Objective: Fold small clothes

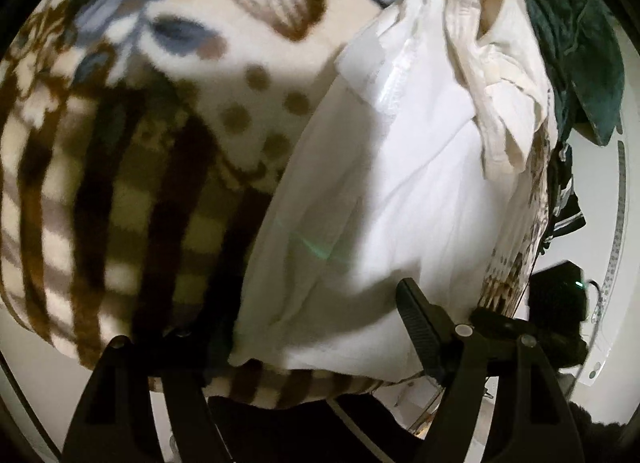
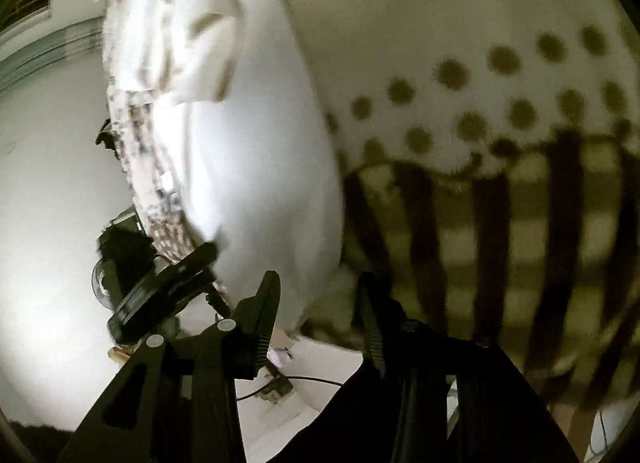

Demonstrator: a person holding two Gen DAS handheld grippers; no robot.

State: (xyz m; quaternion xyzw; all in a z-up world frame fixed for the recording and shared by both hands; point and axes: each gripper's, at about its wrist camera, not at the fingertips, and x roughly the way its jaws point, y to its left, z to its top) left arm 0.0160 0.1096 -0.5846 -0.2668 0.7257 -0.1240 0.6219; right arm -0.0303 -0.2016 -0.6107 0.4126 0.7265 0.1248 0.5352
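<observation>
A white garment (image 1: 384, 191) lies flat on a patterned fleece blanket (image 1: 120, 135), with a crumpled cream cloth (image 1: 500, 75) on its far end. My left gripper (image 1: 296, 327) is open, its jaws wide apart over the garment's near hem; its right finger (image 1: 420, 323) rests at the cloth, the left one is in shadow. In the right wrist view the white garment (image 2: 256, 151) runs up the middle and my right gripper (image 2: 320, 303) is open, its fingers (image 2: 264, 303) straddling the garment's near corner. The left gripper also shows there at lower left.
The brown-striped, dotted blanket (image 2: 500, 183) fills the right of the right wrist view. A dark green cloth (image 1: 576, 43) and a black striped item (image 1: 568, 207) lie at the blanket's far right edge. A white floor and cables (image 2: 288, 379) show below.
</observation>
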